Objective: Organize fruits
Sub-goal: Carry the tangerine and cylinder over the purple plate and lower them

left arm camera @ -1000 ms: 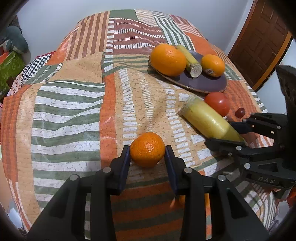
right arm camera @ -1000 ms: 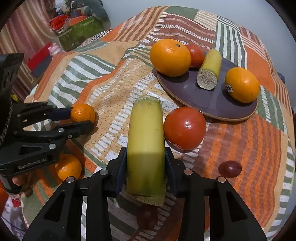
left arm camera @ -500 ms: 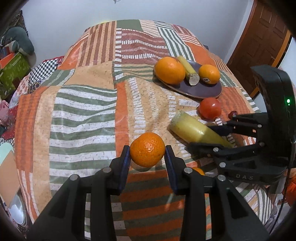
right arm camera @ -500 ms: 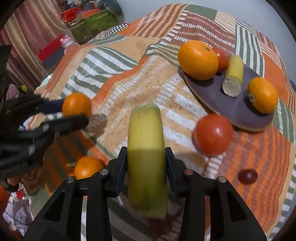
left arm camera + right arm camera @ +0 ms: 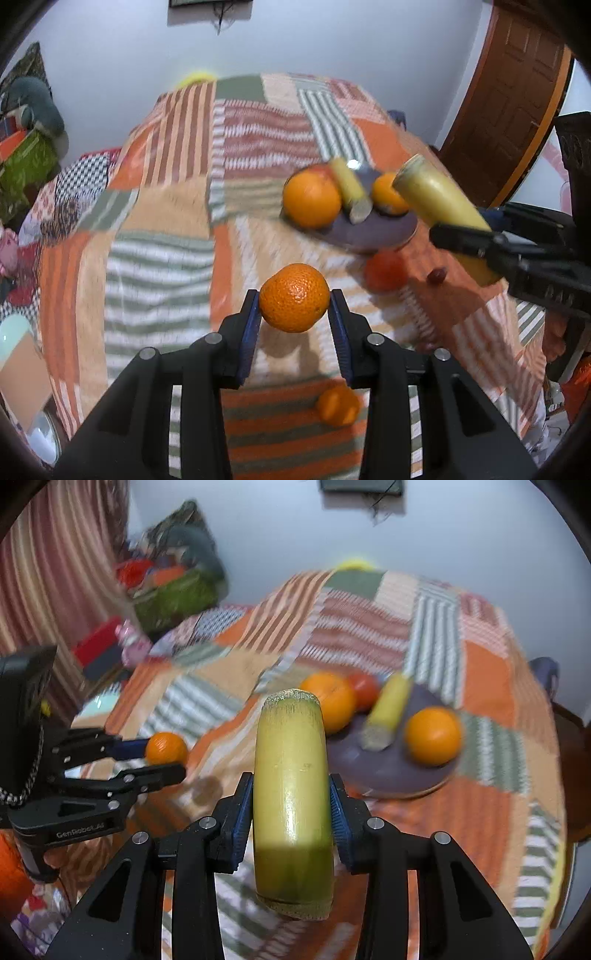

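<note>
My left gripper is shut on a small tangerine, held in the air above the striped cloth. My right gripper is shut on a thick yellow-green cane piece, also lifted off the table. Each gripper shows in the other's view: the right gripper at the right, the left gripper at the left. A dark purple plate at the far right of the table carries a large orange, a shorter cane piece and a smaller orange.
A red tomato and a dark grape lie on the cloth in front of the plate. Another tangerine rests near the front edge. A wooden door stands at the right; clutter and boxes sit beyond the table's left side.
Both grippers have risen off the table with their fruit, so the table and plate look farther away and lower. A second tangerine now shows below the left gripper.
</note>
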